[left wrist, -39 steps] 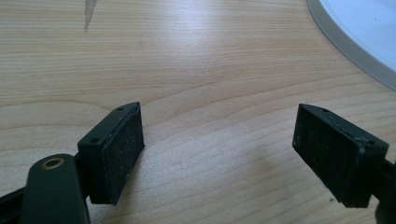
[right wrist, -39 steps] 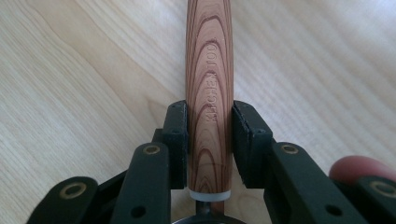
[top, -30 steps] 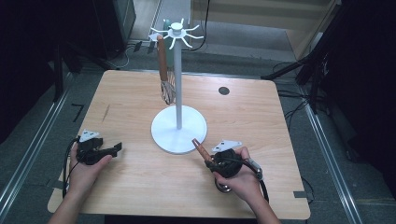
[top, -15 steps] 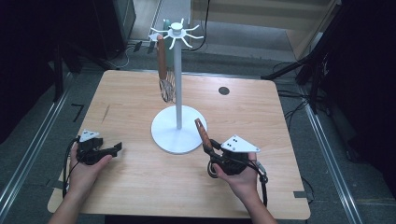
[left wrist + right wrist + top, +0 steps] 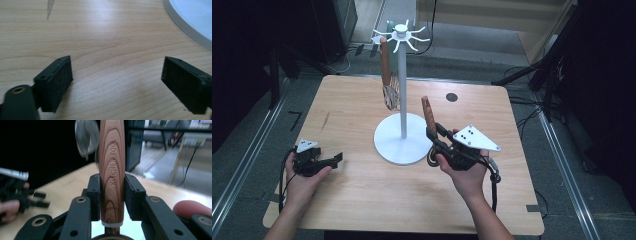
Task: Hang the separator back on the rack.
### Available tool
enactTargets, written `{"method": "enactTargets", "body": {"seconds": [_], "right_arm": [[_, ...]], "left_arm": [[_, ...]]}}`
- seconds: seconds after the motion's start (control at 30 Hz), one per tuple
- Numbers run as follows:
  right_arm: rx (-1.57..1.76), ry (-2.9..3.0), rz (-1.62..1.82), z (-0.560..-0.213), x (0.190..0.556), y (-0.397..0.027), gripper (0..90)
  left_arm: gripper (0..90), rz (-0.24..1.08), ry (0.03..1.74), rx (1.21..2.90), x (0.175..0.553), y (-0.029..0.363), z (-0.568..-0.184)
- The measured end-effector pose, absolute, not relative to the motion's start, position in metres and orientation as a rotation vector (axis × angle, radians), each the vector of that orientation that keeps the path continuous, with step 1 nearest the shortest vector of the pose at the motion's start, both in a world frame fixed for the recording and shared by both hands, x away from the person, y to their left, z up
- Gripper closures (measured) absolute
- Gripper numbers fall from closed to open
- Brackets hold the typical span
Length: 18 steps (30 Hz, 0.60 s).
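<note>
Right gripper: the black two-jaw right gripper [image 5: 432, 131] is clamped on the wood-grained handle of a kitchen tool [image 5: 428, 114]; in the right gripper view both pads press the handle [image 5: 112, 170] from either side, just above its pale collar.
Held tool: the handle stands nearly upright, leaning slightly toward the table's far-left corner, lifted above the light wooden table [image 5: 362, 200] just right of the stand's base. The words "KITCHEN TOOL" run along the handle. What hangs below the collar I cannot tell.
Left gripper: the black two-jaw left gripper [image 5: 334, 159] rests low near the table's near-left corner, pointing toward the stand. Its jaws stand wide, have just been opening further, and bare wood [image 5: 115, 75] lies between the pads.
Stand: a white pole stand with a round flat base and a ring of hooks on top [image 5: 402, 90] sits around the middle of the table.
Hanging utensil: a wire whisk with a brown wooden handle [image 5: 387, 75] hangs from a hook on the stand's left side, touching nothing on the table.
Table mark: a small dark round hole [image 5: 452, 97] lies toward the far-right corner.
</note>
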State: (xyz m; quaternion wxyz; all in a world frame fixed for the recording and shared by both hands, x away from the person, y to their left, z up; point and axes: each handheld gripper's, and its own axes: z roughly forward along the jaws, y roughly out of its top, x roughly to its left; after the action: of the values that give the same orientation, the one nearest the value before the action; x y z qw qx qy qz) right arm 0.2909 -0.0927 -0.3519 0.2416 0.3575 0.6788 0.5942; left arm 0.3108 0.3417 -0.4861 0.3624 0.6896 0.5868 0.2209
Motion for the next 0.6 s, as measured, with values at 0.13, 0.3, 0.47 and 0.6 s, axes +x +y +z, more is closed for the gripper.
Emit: {"method": "enactTargets", "body": {"seconds": [0.13, 0.3, 0.47, 0.6], "right_arm": [[0.943, 1.782, 1.670, -0.328, 0.296, -0.088, 69.9], [0.921, 1.709, 1.728, -0.302, 0.301, -0.084, 69.9], [0.901, 1.675, 1.764, -0.283, 0.306, -0.078, 69.9], [0.878, 1.643, 1.786, -0.274, 0.308, -0.075, 69.9]], "left_arm": [[4.4, 0.584, 1.482, 1.773, 0.309, 0.341, -0.485], [4.2, 0.587, 1.463, 1.769, 0.308, 0.341, -0.485], [4.2, 0.584, 1.456, 1.769, 0.307, 0.342, -0.485], [4.2, 0.586, 1.458, 1.781, 0.307, 0.341, -0.485]]}}
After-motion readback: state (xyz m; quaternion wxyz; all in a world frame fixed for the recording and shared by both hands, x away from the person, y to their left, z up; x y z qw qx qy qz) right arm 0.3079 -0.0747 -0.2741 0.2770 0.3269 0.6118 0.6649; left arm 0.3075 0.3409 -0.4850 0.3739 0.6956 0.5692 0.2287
